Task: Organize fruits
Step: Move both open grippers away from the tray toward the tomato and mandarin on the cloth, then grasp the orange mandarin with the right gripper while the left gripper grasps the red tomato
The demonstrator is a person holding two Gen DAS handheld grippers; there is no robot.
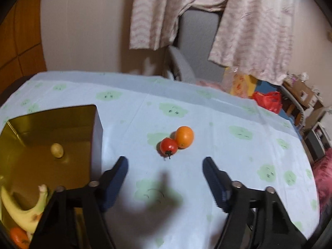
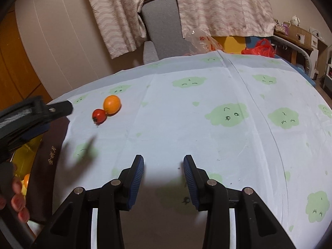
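Observation:
A red tomato (image 1: 168, 145) and an orange (image 1: 184, 136) lie touching each other on the pale blue tablecloth (image 1: 217, 145). My left gripper (image 1: 165, 161) hovers open just short of them, nothing between its fingers. To its left stands a gold-lined box (image 1: 97, 124) holding a small brownish fruit (image 1: 56, 150), a banana (image 1: 25, 209) and an orange fruit (image 1: 18, 237). In the right wrist view the tomato (image 2: 99, 115) and orange (image 2: 112, 104) sit far left. My right gripper (image 2: 163, 159) is open over bare cloth. The left gripper's body (image 2: 31, 114) shows at the left edge, held by a hand (image 2: 14, 197).
Beyond the table hang pink patterned clothes (image 1: 238, 20) over a grey chair (image 1: 186, 66). A red plastic bag (image 1: 267, 100) and shelves with boxes (image 2: 298, 35) are at the back right. The table's far edge (image 2: 186, 60) curves behind the fruits.

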